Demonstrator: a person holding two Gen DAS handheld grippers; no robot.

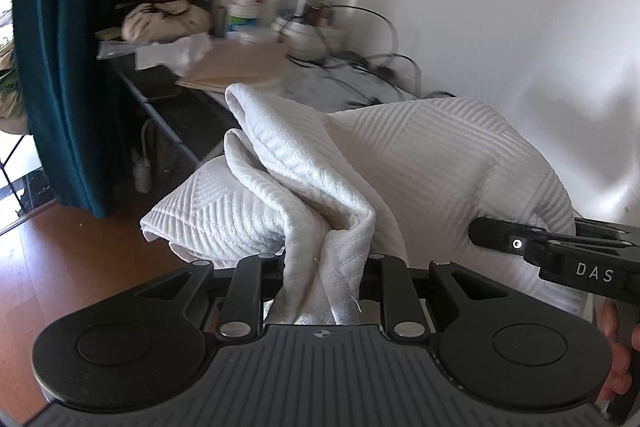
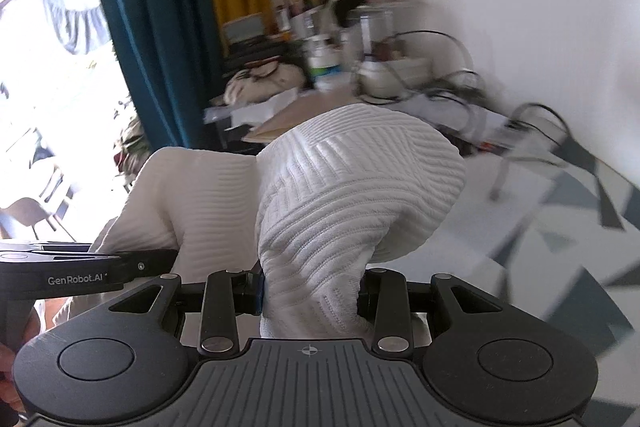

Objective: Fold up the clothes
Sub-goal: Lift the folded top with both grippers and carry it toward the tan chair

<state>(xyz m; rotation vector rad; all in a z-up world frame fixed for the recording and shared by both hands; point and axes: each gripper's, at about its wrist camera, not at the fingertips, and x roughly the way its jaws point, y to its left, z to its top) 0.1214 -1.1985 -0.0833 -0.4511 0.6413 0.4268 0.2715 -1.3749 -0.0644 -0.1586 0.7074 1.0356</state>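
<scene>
A white ribbed garment (image 1: 400, 155) hangs lifted in the air between both grippers. My left gripper (image 1: 324, 267) is shut on a bunched fold of it, the cloth spilling over the fingers. My right gripper (image 2: 312, 283) is shut on another bunched part of the same garment (image 2: 344, 187), which balloons above the jaws. In the left wrist view the right gripper (image 1: 560, 251) comes in from the right edge against the cloth. The other gripper (image 2: 88, 267) shows at the left edge of the right wrist view. The fingertips are hidden by fabric.
A cluttered table (image 1: 248, 67) with bottles, jars, cables and a beige bundle (image 1: 164, 21) stands along the white wall. A teal curtain (image 1: 60, 67) hangs at left over a wooden floor (image 1: 60, 267). A grey patterned surface (image 2: 560, 227) lies at lower right.
</scene>
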